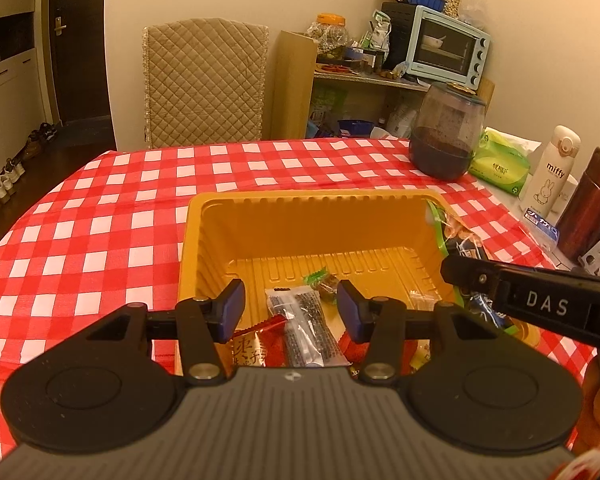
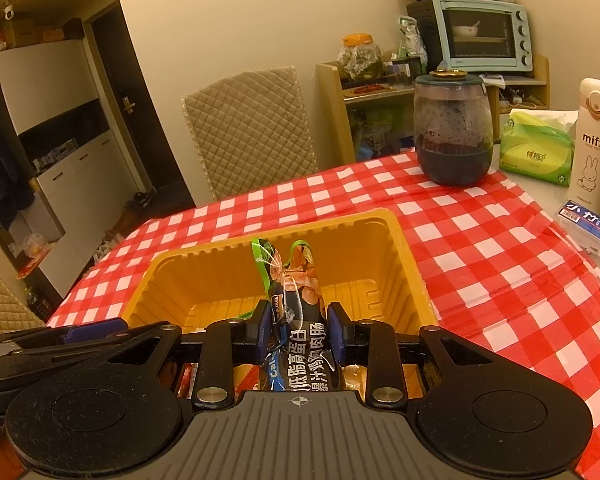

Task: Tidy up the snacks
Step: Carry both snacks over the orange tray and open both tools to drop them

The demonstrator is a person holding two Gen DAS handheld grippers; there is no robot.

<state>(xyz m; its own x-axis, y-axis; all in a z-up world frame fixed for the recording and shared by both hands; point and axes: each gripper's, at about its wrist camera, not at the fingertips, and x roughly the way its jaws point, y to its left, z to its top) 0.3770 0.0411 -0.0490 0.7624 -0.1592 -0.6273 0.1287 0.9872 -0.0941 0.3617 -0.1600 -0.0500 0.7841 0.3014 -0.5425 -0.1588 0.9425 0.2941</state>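
Left claw (image 1: 291, 310): lower centre of the left wrist view, jaws parted with nothing between the blue pads (image 1: 232, 312), hanging over the near end of the yellow plastic tray (image 1: 320, 200). Beneath it in the tray: a clear black-speckled snack packet (image 1: 306, 328), a red-and-gold sachet (image 1: 256, 346) to its left, a small green-wrapped sweet (image 1: 322, 280) behind. Tray stands on the red-and-white checked desk (image 1: 112, 208), mid-frame. Right claw (image 2: 299, 332): lower centre of the right wrist view, jaws closed against the sides of a dark sausage snack packet (image 2: 296, 300) with a green-edged top, held upright above the tray's right part; in the left wrist view the same claw enters from the right edge. Upper right of both views, on the desk: dark lidded jar (image 2: 454, 132), green tissue pack (image 2: 536, 148), white Miffy bottle (image 2: 592, 144). Behind them, a pale blue toaster oven (image 2: 484, 32) on a shelf.
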